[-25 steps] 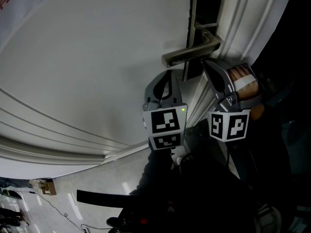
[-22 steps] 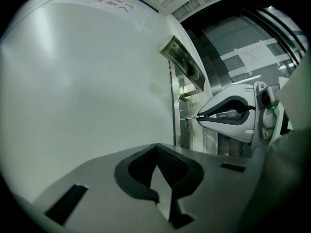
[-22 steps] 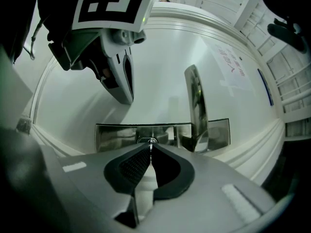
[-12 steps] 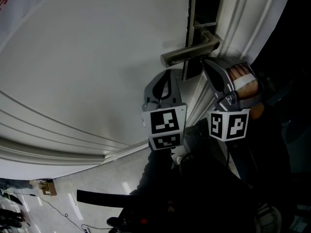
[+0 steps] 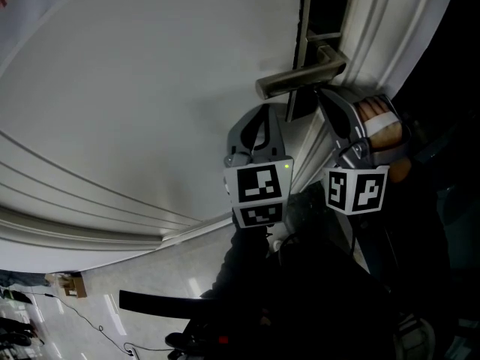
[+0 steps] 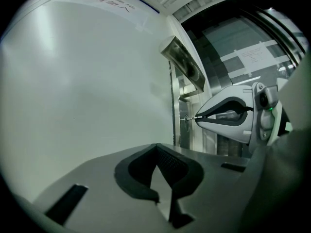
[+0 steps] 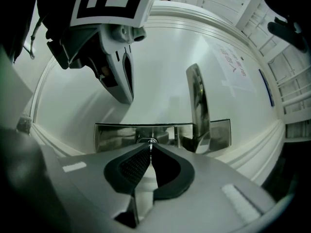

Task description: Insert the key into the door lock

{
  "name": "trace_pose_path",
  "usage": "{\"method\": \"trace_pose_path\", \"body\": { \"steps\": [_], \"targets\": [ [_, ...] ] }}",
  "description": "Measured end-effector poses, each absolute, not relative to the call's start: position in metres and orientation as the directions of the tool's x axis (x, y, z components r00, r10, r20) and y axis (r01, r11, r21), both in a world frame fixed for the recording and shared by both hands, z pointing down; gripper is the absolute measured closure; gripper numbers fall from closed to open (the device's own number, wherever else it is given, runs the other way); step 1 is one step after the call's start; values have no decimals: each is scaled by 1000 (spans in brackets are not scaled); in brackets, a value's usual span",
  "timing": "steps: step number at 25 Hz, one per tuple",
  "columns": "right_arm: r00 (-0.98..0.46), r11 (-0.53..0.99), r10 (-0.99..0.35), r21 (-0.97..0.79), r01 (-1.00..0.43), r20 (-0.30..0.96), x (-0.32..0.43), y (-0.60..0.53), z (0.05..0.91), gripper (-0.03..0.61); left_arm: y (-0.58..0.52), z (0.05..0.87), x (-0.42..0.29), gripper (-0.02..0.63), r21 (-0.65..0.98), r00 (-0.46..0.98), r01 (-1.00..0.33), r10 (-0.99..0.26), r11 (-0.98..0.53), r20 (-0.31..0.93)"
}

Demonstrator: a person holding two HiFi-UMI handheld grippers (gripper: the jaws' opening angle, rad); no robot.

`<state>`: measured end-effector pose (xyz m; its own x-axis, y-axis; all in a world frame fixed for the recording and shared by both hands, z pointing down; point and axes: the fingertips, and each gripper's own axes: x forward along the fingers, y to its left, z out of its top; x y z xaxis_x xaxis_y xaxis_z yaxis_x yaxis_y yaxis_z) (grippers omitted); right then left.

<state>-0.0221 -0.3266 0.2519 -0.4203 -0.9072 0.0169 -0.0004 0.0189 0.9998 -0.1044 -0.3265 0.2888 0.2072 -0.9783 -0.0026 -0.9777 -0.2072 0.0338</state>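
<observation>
Though clamped in the right gripper (image 7: 149, 149), the key (image 6: 191, 117) barely shows.

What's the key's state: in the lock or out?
Partly in at most: the key bridges the shut right gripper and the lock, blade exposed. Depth: cannot tell.

The white door (image 5: 135, 88) carries a steel lock plate (image 7: 112, 137) and lever handle (image 5: 296, 79)
</observation>
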Motion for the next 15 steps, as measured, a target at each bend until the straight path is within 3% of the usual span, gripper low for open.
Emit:
{"method": "trace_pose_path", "body": {
  "steps": [15],
  "targets": [
    [-416,33,-909,999,-2,29,-22,-327,251,566,-324,282,-87,613,30,262,-964,-965,-262,-22]
  ]
}}
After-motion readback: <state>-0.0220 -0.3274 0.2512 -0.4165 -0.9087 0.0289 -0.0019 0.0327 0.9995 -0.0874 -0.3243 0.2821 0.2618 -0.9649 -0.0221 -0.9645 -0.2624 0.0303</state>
